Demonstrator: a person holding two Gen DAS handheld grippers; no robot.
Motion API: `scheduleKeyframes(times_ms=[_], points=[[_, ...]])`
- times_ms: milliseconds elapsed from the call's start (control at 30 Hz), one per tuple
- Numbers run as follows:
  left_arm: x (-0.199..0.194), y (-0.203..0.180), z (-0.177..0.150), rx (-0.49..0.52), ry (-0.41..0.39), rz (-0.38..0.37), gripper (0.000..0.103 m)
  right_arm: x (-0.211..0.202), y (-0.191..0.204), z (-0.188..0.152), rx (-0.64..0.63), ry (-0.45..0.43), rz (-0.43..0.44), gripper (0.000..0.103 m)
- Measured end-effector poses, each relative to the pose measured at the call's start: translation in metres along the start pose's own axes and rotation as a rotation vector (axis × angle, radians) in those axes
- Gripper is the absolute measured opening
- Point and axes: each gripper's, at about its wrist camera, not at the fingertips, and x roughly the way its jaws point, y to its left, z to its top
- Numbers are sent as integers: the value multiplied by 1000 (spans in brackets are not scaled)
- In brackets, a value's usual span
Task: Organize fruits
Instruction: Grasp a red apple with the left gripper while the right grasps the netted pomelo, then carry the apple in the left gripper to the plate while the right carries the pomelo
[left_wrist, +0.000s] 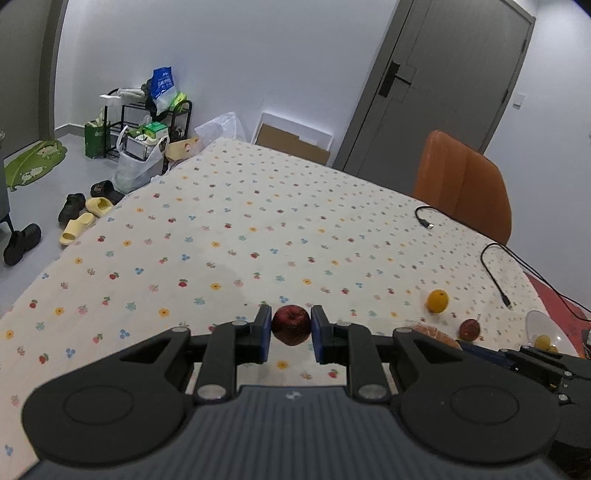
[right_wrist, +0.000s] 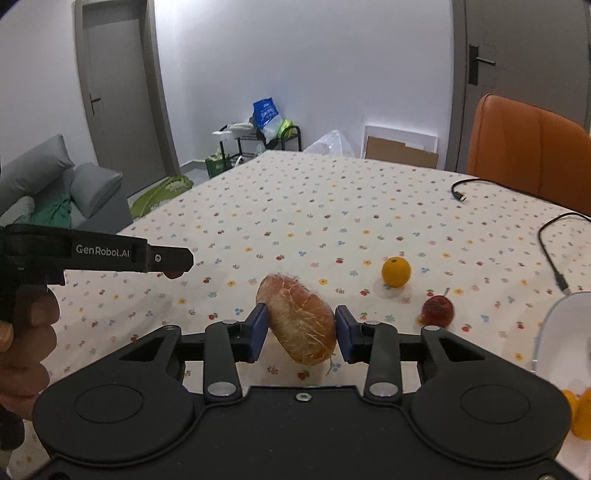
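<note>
White walls (right_wrist: 314, 55) and grey doors (left_wrist: 443, 85) surround the room; an orange chair (left_wrist: 465, 181) stands behind the surface (left_wrist: 258, 221), a grey sofa (right_wrist: 55, 184) and cluttered black rack (left_wrist: 155, 118) by the wall

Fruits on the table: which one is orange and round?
The orange, alone beyond the small red fruit; the others are dark red or long and peeled.

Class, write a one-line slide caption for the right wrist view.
Right gripper grips a peeled pomelo above the floral tablecloth.

Orange chair (left_wrist: 467, 181) behind table; black cables (left_wrist: 496, 271) on floral tablecloth (left_wrist: 258, 229); slippers (left_wrist: 86, 218) on floor.
</note>
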Motion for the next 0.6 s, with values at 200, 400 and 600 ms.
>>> scheduleKeyframes(times_ms=[200, 400, 600], points=[[-21, -14, 0, 23, -31, -28, 21, -29, -7, -1, 30, -38, -29, 37], [-36, -33, -1, 54, -43, -57, 21, -59, -20, -6, 53, -80, -77, 37], [-40, -54, -3, 75, -50, -93, 21, -83, -40, -11, 73, -100, -123, 37]])
